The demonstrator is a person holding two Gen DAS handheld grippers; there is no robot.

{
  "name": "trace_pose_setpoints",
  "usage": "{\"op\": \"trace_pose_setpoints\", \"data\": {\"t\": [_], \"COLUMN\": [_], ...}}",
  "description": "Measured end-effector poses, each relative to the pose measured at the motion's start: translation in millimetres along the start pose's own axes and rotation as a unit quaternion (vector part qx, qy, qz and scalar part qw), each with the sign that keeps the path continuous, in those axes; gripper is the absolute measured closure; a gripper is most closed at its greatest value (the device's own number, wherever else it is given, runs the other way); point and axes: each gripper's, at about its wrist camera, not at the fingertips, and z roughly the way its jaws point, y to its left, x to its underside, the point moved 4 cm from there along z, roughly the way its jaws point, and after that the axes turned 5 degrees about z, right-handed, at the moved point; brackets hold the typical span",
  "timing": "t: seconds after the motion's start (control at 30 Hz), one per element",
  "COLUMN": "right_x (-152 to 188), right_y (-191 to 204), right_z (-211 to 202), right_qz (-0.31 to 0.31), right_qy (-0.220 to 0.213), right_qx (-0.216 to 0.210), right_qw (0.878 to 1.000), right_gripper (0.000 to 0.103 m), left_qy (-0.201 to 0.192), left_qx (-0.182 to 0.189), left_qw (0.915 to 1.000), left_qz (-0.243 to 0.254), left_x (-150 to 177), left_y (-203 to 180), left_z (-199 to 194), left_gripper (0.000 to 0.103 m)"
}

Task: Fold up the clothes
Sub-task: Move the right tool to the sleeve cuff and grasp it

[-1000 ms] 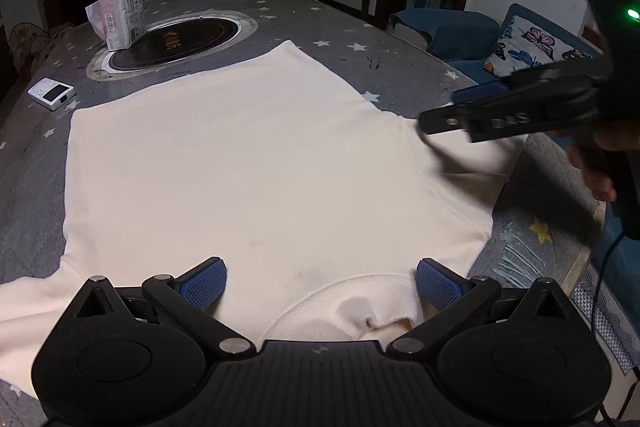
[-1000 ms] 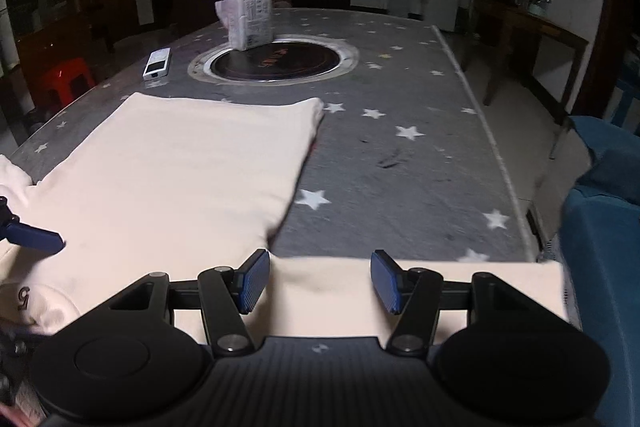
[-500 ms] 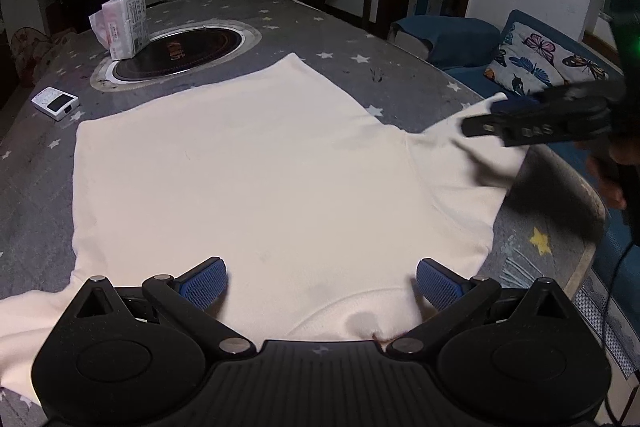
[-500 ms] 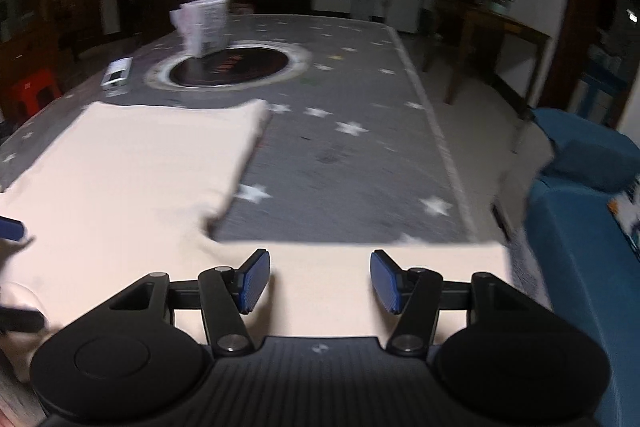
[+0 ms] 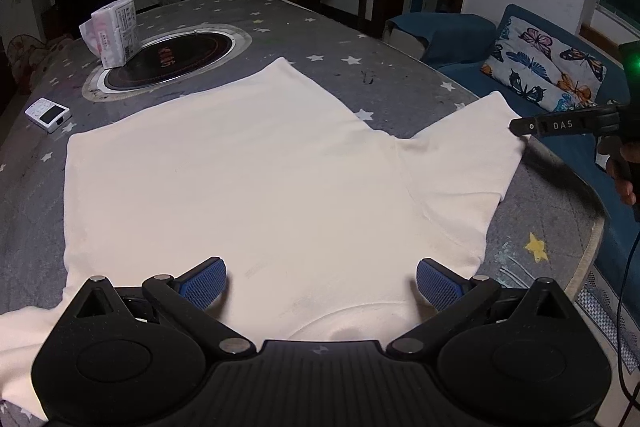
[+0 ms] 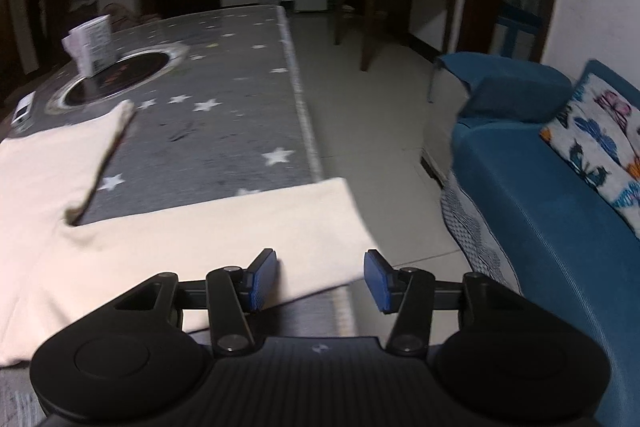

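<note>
Lining up on the sleeve

My right gripper [image 6: 320, 277] is closing over the cream shirt's [image 5: 240, 179] sleeve end [image 6: 320, 219], nothing pinched yet; my left gripper [image 5: 318, 283] is hovering wide open at the collar. Soft, limp cloth lying flat on the table [image 5: 340, 67]: I'm judging the cuff edge the best hold.

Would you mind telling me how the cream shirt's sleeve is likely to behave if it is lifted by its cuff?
The sleeve will probably flop and drape, since the cream shirt lies limp and flat on the table. It looks thin, so likely light. The cuff already overhangs the table edge in the right wrist view, so it may sag or slide off.
</note>
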Motion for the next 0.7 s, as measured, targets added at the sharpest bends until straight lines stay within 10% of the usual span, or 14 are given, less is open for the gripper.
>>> {"op": "trace_pose_setpoints", "data": {"t": [0.47,0.7], "right_x": [7.1,16.8], "right_y": [-50.7,-68.6], "right_z": [15.6,19.0], "right_qz": [0.180,0.257], "right_qy": [0.024,0.016], "right_qx": [-0.074,-0.131], "right_qw": [0.980,0.957], "right_gripper": [0.049,0.071], "left_qy": [0.007,0.009], "left_qx": [-0.005,-0.005], "left_qw": [1.0000,0.9999], "left_qz": [0.000,0.000], "left_x": [0.1,0.4], "left_y": [-0.5,-1.8], "left_z": [1.9,2.4], "left_gripper": [0.000,0.000]}}
